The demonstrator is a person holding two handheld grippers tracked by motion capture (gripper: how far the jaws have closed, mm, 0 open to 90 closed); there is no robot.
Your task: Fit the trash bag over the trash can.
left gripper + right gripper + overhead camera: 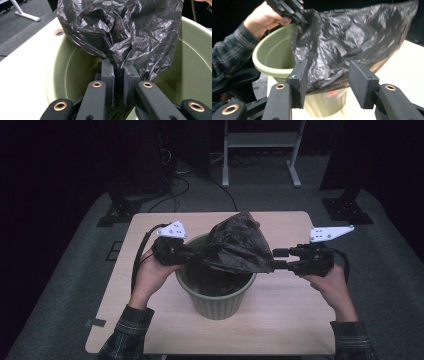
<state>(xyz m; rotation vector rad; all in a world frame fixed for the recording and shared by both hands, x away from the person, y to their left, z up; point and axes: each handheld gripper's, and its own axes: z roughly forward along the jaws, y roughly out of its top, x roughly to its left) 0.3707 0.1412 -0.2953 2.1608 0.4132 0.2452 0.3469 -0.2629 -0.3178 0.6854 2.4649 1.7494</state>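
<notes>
Left gripper [119,71] pinches the black bag [237,245] over the green bin [216,305]; right gripper [329,77] spread, so bag may sag.

The sticker [336,94] on the green bin [274,53] has print too blurred to read.

We see the bin bag [130,27] as thin black plastic film, heavily crinkled, with a soft sheen on its creases. The bin [220,305] looks like smooth green plastic, ribbed on its outer wall, with a faint gloss inside and a small printed label low on its side. The table [290,305] has a pale, matt, wood-look top. Both the left gripper [118,70] and right gripper [328,75] show matt black plastic jaws with coppery metal rivets, and we make out a plaid cloth sleeve [127,330]
</notes>
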